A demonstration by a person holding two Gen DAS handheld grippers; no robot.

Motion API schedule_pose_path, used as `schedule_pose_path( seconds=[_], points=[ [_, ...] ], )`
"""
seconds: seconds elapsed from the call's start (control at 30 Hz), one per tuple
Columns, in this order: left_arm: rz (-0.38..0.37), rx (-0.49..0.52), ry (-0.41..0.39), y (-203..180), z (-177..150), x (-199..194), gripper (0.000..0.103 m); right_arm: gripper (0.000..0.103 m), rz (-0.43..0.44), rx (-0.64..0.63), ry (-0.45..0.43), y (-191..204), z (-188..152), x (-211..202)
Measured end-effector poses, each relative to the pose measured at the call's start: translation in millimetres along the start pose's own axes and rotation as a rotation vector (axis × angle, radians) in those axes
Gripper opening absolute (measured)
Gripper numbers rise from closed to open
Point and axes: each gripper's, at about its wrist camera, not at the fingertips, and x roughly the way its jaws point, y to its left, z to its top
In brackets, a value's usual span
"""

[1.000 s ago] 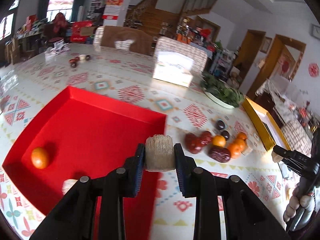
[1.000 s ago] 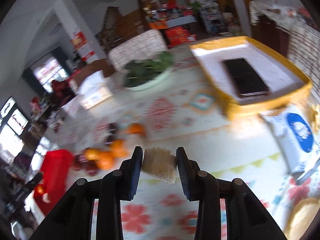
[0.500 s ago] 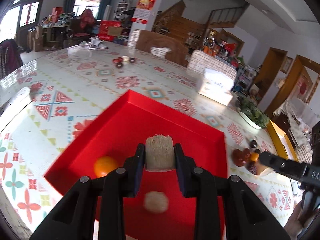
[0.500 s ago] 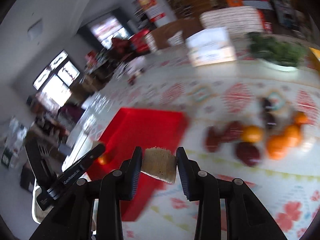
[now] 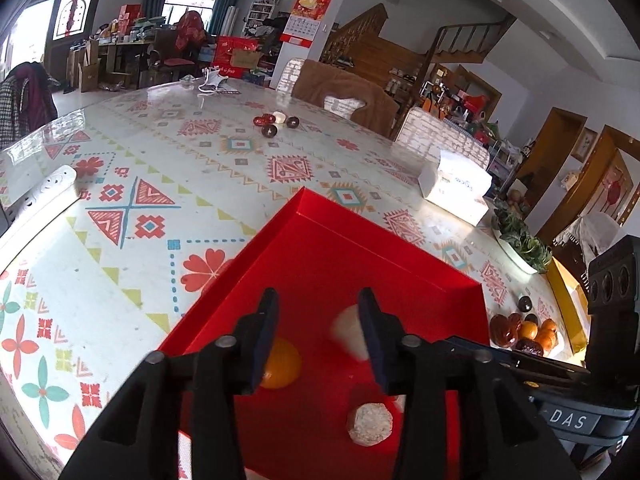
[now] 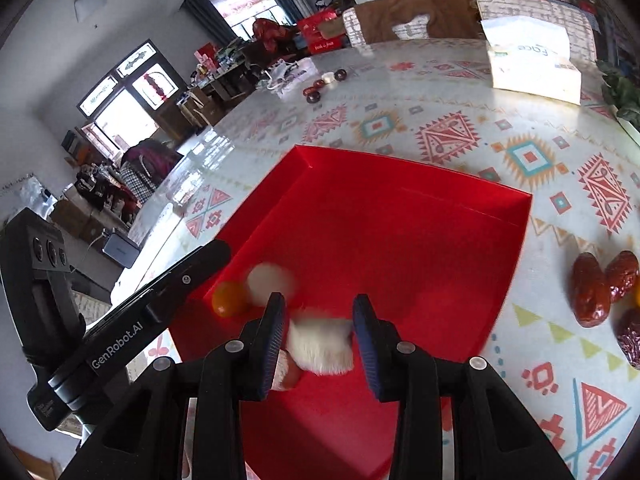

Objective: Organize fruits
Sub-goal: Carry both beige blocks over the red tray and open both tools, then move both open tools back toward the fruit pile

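**Both tongs open over the red tray**

A blurred pale fibrous chunk (image 6: 320,346) lies between the right gripper's (image 6: 319,336) spread jaws — released, over the red tray (image 6: 400,216). The left gripper (image 5: 319,334) gapes too, holding nothing. Only the left view shows the round rough-faced disc (image 5: 369,424); an orange (image 5: 280,363) sits by the tray's left wall.

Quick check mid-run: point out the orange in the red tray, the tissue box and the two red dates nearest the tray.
orange (image 5: 280,364): left wrist view, its exposed right half.
red tray (image 6: 400,168): right wrist view, far rim.
tissue box (image 6: 534,62): right wrist view, front face.
red dates (image 6: 590,290): right wrist view, middle of the larger date.
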Motion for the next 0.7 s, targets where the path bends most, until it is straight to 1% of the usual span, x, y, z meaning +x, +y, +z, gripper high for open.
schedule_pose_path(
  seconds=[0.13,0.23,0.3,0.4,0.5,0.53,0.63,0.67,0.7],
  points=[
    [-0.013,0.004,-0.026,-5,5,-11,0.05,0.043,-0.01,-0.021,-0.041,7,1,-13],
    [-0.028,0.016,-0.051,-12,8,-25,0.054,0.044,-0.016,-0.016,-0.079,5,0,-27],
    [-0.042,0.022,-0.067,-19,9,-34,0.059,0.044,-0.024,-0.007,-0.103,3,0,-38],
    [-0.084,0.027,-0.072,-31,11,-48,0.061,0.044,-0.037,0.012,-0.139,-3,-1,-58],
    [-0.133,0.043,-0.067,-49,13,-60,0.064,0.045,-0.047,0.032,-0.175,-12,-6,-81],
    [-0.162,0.06,-0.065,-60,13,-67,0.065,0.046,-0.053,0.04,-0.188,-17,-9,-90],
    [-0.242,0.126,-0.07,-94,14,-87,0.074,0.048,-0.076,0.07,-0.216,-33,-18,-112],
    [-0.271,0.146,-0.066,-105,14,-92,0.08,0.048,-0.086,0.081,-0.225,-40,-22,-119],
    [-0.32,0.171,-0.05,-122,14,-100,0.085,0.048,-0.099,0.094,-0.233,-47,-26,-127]
  ],
)
